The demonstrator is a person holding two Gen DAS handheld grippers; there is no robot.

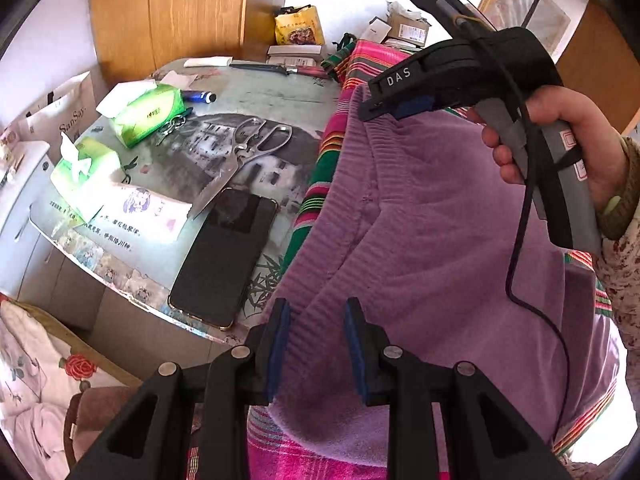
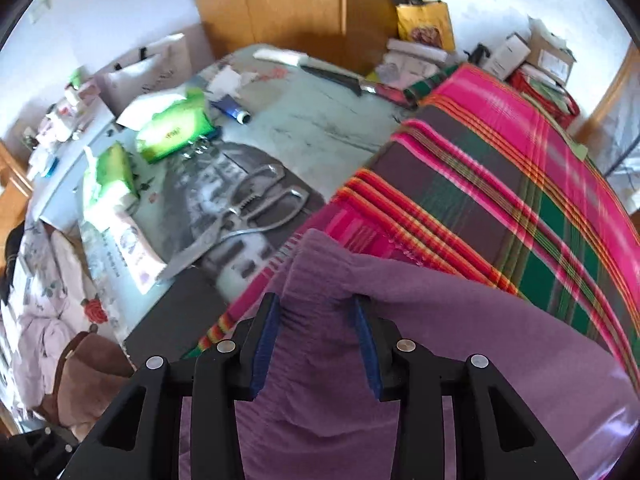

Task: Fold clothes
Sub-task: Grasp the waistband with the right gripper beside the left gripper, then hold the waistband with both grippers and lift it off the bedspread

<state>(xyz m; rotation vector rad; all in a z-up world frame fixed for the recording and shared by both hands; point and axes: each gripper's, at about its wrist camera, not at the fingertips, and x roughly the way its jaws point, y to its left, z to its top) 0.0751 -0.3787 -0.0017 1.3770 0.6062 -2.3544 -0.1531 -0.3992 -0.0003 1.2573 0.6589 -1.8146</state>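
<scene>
A purple knitted garment [image 1: 432, 216] hangs over a pink, green and orange striped cloth [image 2: 500, 184]. In the left wrist view my left gripper [image 1: 318, 312] is shut on a bunched ribbed edge of the garment at the near side. At the far side a hand holds my right gripper [image 1: 370, 101], which pinches the ribbed hem and lifts it. In the right wrist view my right gripper [image 2: 315, 307] holds a bunched fold of the purple garment [image 2: 420, 320] between its blue pads [image 2: 264, 344]. The raised corner stands above the striped cloth.
The striped cloth covers the right part of a table [image 1: 280, 92]. On its left part lie steel scissors [image 1: 256, 140], a black phone [image 1: 224, 256], green tissue packs [image 1: 148, 114] and a knife [image 1: 260, 66]. Boxes and a yellow bag [image 1: 299, 26] stand at the back, and flowered bedding [image 1: 36, 360] lies lower left.
</scene>
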